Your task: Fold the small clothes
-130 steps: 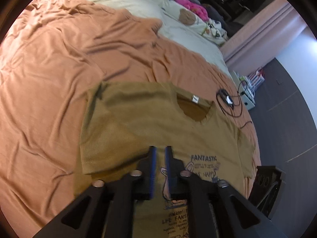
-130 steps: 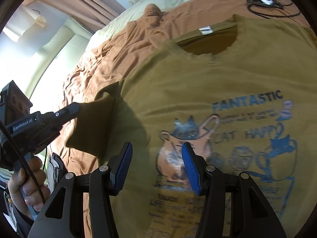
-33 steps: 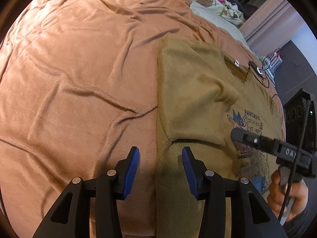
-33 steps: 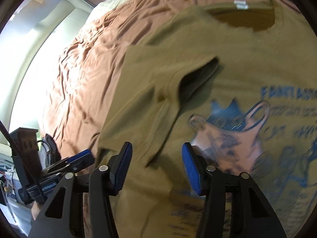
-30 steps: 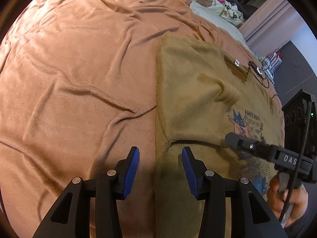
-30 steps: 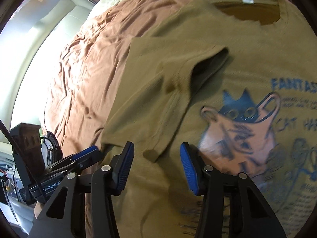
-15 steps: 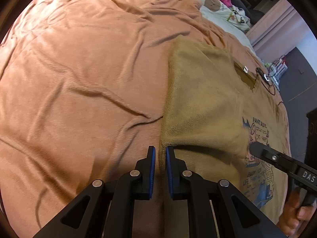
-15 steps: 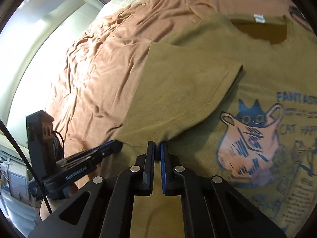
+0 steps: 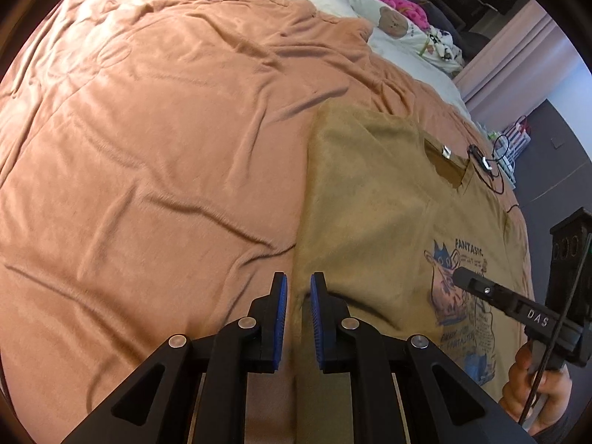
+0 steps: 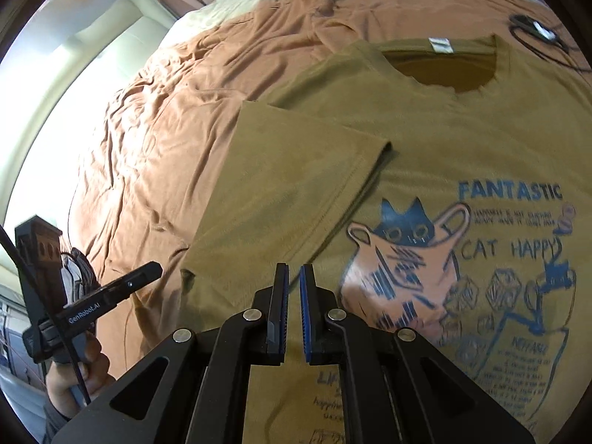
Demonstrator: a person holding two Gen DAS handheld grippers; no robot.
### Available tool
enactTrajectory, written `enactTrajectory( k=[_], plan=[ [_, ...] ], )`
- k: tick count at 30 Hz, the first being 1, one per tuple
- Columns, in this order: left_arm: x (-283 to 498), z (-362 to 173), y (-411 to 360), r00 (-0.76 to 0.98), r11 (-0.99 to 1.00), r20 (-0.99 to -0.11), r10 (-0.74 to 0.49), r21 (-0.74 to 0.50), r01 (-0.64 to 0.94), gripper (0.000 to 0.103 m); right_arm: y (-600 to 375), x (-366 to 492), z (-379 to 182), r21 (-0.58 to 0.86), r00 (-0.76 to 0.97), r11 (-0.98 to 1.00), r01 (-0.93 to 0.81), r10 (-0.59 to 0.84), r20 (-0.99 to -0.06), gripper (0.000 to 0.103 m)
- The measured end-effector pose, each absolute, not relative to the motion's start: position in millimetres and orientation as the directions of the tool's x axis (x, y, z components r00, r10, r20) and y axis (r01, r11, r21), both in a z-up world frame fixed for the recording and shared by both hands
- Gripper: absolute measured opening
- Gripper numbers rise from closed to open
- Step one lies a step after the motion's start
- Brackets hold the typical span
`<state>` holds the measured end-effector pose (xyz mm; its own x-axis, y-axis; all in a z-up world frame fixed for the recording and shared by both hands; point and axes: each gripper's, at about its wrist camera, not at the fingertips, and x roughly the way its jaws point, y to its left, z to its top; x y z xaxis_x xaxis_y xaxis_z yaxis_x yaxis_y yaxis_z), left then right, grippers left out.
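With both claws closed, left claw point(image 9: 296, 292) pinching the shirt point(image 9: 373, 199) edge and right claw point(image 10: 293, 281) its folded sleeve on the bed point(image 9: 148, 129), you risk dragging the fold loose.

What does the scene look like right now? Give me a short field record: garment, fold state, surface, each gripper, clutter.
garment: olive t-shirt, print side up, neck label visible
fold state: left sleeve folded in over the chest, its hem near the cat print
surface: orange bedspread, wrinkled
left gripper: jaws just closed, pinching the shirt's side edge
right gripper: jaws just closed on fabric at the folded sleeve's lower edge
clutter: black cable beyond the collar
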<state>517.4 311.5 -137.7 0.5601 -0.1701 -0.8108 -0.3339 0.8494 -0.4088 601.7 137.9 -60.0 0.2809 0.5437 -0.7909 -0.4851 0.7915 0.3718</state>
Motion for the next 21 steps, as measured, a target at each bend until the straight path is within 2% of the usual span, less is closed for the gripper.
enactTrajectory(
  k=[12, 18, 21],
  plan=[
    [556, -150, 299, 0.581, 0.865, -0.793, -0.183, -0.411, -0.288, 0.013, 173, 647, -73, 0.324, 0.332, 0.771, -0.549, 0.557, -0.762, 0.003],
    [563, -164, 287, 0.537, 0.871, -0.816, -0.216, -0.41, -0.271, 0.013, 172, 664, -106, 0.24, 0.335, 0.811, -0.534, 0.463, -0.821, 0.003],
    [557, -168, 280, 0.522, 0.88, -0.824, -0.22, -0.399, -0.26, 0.012, 156, 667, -111, 0.315, 0.311, 0.805, -0.502, 0.508, -0.803, 0.003]
  ],
)
